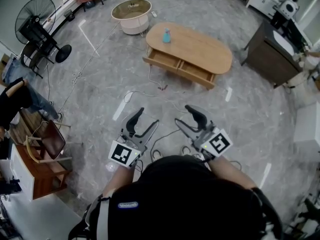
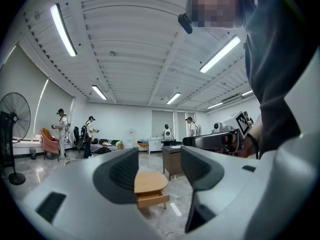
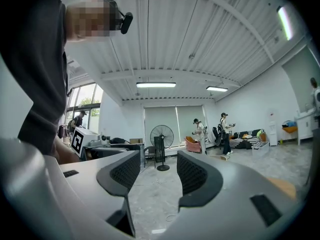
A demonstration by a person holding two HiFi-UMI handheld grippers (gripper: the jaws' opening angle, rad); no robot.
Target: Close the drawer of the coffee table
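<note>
The drawer point(image 1: 162, 60) stands pulled out of the coffee table point(image 1: 192, 46), on the side facing the person. A blue bottle point(image 1: 166, 35) stands upright on the tabletop near its left end. A round tub point(image 1: 132, 15) sits on the floor just beyond that end, and a dark cabinet point(image 1: 270, 51) is to the table's right. The left gripper point(image 1: 148, 116) and right gripper point(image 1: 183, 114) hover well short of the table, both with jaws apart and nothing between them.
</note>
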